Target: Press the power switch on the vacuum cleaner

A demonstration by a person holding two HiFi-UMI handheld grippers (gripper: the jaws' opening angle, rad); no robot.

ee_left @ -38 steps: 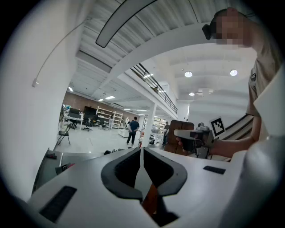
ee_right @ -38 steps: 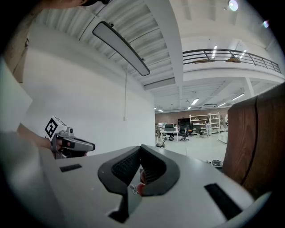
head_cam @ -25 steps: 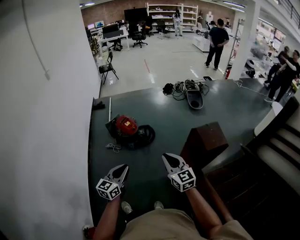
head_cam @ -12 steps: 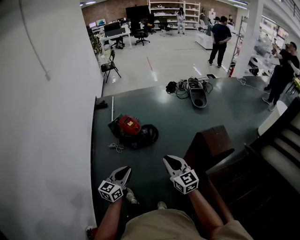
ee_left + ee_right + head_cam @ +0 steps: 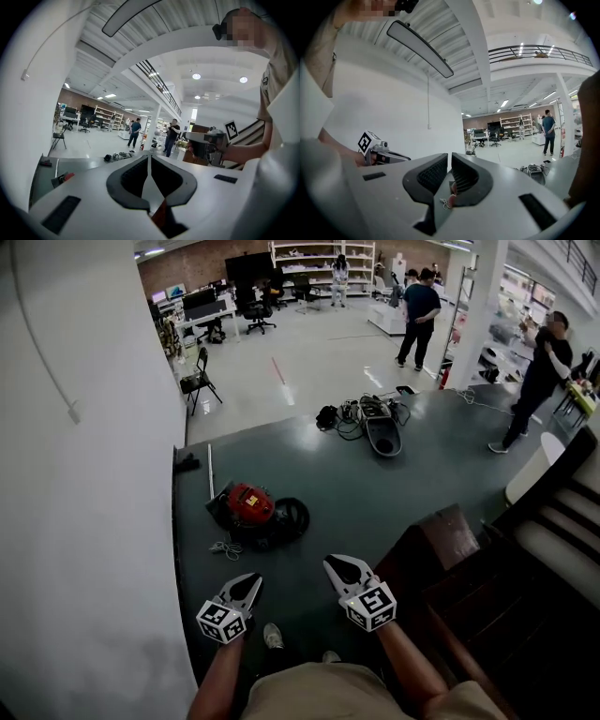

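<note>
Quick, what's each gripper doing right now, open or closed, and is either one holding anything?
Left gripper: closed, holding nothing.
Right gripper: closed, holding nothing.

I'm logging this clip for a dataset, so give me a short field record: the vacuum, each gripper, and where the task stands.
vacuum cleaner: red and black, on the dark floor near the white wall, ahead of the person
left gripper: shut, empty, well short of the vacuum
right gripper: shut, empty, also apart from it
power switch: too small to pick out; neither gripper touches the vacuum
task: press not yet done
</note>
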